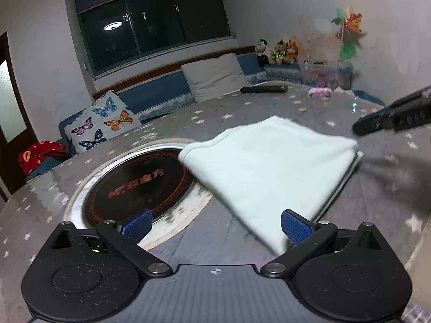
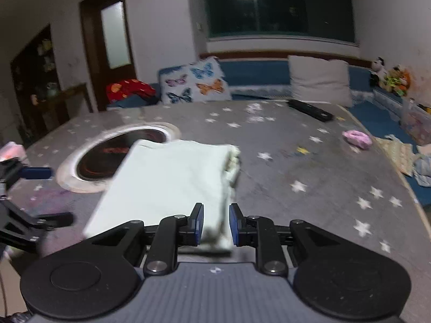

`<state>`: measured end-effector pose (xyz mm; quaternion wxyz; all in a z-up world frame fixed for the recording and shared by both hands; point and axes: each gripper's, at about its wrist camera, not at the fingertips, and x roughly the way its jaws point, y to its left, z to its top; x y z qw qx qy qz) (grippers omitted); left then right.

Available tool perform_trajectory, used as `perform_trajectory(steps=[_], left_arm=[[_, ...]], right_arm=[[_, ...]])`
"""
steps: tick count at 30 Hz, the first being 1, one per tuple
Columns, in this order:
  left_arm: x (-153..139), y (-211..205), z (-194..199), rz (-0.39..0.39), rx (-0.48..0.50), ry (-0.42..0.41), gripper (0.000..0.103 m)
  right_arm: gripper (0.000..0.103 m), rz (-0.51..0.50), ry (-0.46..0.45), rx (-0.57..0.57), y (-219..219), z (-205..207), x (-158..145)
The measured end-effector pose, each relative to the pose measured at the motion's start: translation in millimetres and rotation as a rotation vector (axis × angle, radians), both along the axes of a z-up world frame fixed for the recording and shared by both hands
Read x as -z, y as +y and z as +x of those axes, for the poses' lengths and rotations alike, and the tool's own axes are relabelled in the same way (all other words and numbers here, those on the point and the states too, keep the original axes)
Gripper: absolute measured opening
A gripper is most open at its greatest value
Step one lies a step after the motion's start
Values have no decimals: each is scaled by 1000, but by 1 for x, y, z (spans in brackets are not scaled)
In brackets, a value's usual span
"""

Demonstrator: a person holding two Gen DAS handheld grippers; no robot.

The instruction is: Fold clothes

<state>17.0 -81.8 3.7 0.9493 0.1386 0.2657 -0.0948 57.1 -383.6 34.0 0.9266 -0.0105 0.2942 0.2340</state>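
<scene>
A pale mint cloth (image 1: 269, 167) lies folded into a flat stack on the grey star-patterned table (image 1: 269, 107), partly over the round cooker inset (image 1: 140, 185). My left gripper (image 1: 216, 226) is open wide above the table at the cloth's near corner, which lies by its right pad (image 1: 296, 227). In the right wrist view the folded cloth (image 2: 167, 183) reaches back between the fingers of my right gripper (image 2: 215, 224). Its jaws stand narrowly apart with the cloth's corner lying in the gap on the table, not visibly pinched. The right gripper's fingers (image 1: 377, 122) also show blurred beyond the cloth's far side.
A black remote (image 1: 264, 89) and a pink item (image 1: 320, 92) lie on the far side of the table. A blue bench with pillows (image 1: 215, 79) and stuffed toys (image 1: 282, 52) runs along the wall. The table's edge (image 2: 409, 188) curves at the right.
</scene>
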Motion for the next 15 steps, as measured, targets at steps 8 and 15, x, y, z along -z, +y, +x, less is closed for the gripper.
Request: perform_trajectory(steps=[8, 15], left_arm=[[19, -11, 14, 25, 2, 45, 103], [21, -5, 15, 6, -15, 55, 103]], right_arm=[[19, 22, 77, -21, 7, 12, 28], [21, 11, 46, -19, 4, 7, 18]])
